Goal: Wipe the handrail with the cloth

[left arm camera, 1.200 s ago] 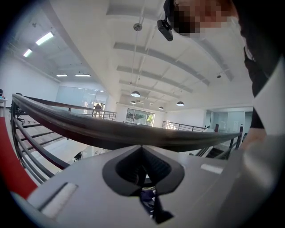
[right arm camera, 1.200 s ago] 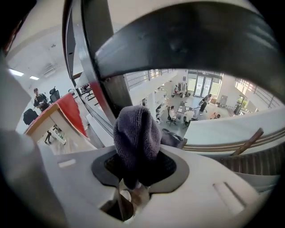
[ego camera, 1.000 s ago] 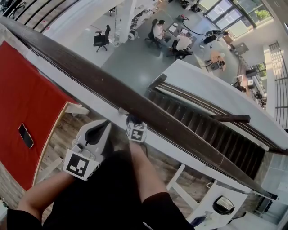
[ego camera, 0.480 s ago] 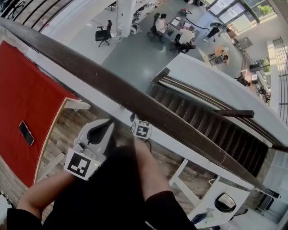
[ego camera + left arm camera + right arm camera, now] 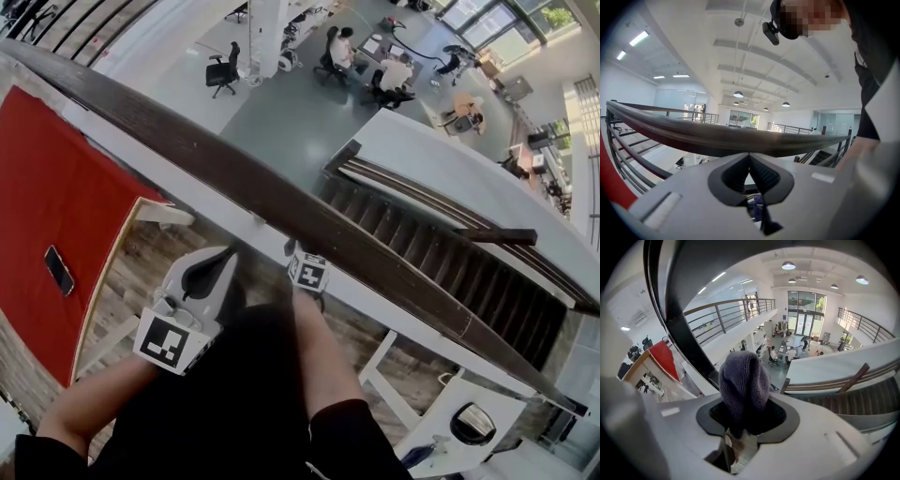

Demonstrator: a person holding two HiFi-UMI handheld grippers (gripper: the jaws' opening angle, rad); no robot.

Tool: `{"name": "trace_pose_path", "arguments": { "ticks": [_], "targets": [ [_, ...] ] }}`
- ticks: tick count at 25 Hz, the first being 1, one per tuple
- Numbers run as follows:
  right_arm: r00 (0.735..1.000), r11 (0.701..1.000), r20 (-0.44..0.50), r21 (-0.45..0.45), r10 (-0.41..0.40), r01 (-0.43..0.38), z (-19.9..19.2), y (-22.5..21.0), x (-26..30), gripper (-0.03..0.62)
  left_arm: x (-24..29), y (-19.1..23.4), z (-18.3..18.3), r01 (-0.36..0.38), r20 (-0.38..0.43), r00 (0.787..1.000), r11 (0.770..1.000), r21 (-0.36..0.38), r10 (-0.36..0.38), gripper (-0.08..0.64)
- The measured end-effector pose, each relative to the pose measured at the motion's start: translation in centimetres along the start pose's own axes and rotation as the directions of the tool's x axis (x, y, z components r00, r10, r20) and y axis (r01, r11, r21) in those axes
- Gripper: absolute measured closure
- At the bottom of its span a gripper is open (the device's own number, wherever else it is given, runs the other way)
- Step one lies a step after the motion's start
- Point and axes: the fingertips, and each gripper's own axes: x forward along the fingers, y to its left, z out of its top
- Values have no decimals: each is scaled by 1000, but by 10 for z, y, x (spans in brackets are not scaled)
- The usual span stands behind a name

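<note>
Fingers (image 5: 782, 417) of right gripper (image 5: 746, 417) pinch cloth (image 5: 744, 383); handrail (image 5: 234, 180) runs diagonally.

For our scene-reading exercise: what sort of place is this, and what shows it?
Probably an upper gallery in an open-plan office building: a dark handrail edges the drop, a staircase descends beyond it, and seated people work on the floor below.

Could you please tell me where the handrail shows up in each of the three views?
Head view: the handrail crosses diagonally, upper left to lower right.
Left gripper view: the handrail spans the middle of the picture.
Right gripper view: the handrail is the dark band at upper left.
Shared landmark: the red surface, beside the handrail in all three.
</note>
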Motion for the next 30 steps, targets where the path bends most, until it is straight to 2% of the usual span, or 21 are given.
{"name": "trace_pose_path", "arguments": {
  "ticks": [7, 19, 24, 30],
  "targets": [
    [1000, 1000, 1, 0, -8, 8, -3, -18, -8, 460, 2, -11, 0, 7, -12, 1000, 1000, 22, -7, 560],
    [1000, 1000, 5, 16, 8, -8, -20, -42, -13, 459, 6, -42, 2, 22, -1, 1000, 1000, -9, -22, 560],
    [1000, 1000, -11, -20, 23, -23, -15, -43, -17, 455, 4, -49, 3, 16, -21, 1000, 1000, 2, -16, 560],
    [1000, 1000, -10, -8, 17, -18, -17, -53, -23, 454, 1, -60, 0, 14, -37, 999, 1000, -6, -15, 560]
  ]
}}
